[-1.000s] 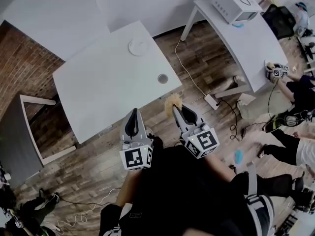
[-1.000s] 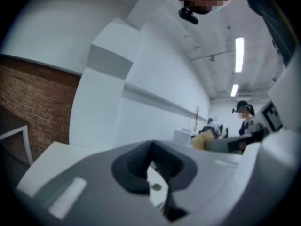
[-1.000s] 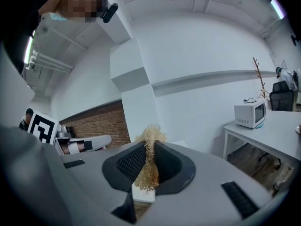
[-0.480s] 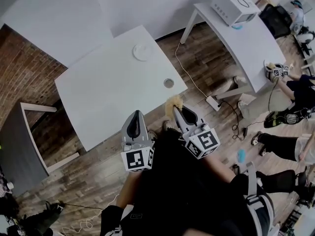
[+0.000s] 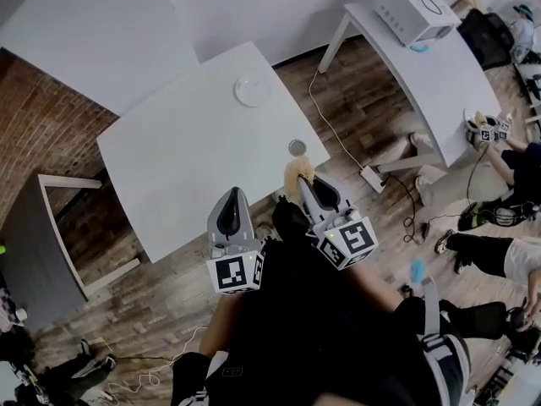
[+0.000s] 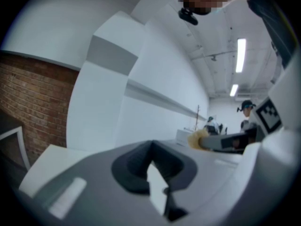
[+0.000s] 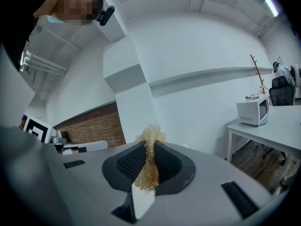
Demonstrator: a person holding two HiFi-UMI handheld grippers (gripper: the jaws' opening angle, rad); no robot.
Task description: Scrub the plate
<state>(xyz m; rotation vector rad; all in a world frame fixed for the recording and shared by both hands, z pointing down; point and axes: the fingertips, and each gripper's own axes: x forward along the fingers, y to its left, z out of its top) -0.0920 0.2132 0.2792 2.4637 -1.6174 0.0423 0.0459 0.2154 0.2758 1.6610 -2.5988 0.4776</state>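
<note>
R gripper [image 7: 149, 147] is clamping a tan, frizzy fibre scrubber [image 7: 149, 134] btwn its dark ribbed pads. The jaws are pinched narrow on it, w/ the tuft poking out past the tips. L gripper [image 6: 151, 149] is sitting w/ its jaws closed together, nothing btwn them. Both are hovering side by side in front of the person, at the near edge of the big white square table [image 5: 177, 159], above the wood-plank floor [image 5: 355, 117]. The round white plate [image 5: 251, 90] is lying flat toward the table's far side, well apart from both grippers, nothing touching it. A small round grey container [image 5: 297, 148] is sitting by the table's R edge, btwn plate and scrubber in the head view. Off to the R, a white microwave [image 5: 414, 11] is standing on a second, long white table [image 5: 448, 83]. A white power strip [image 5: 372, 178] is lying on the floor near its leg. A red brick wall [image 5: 42, 134] is showing at L.
</note>
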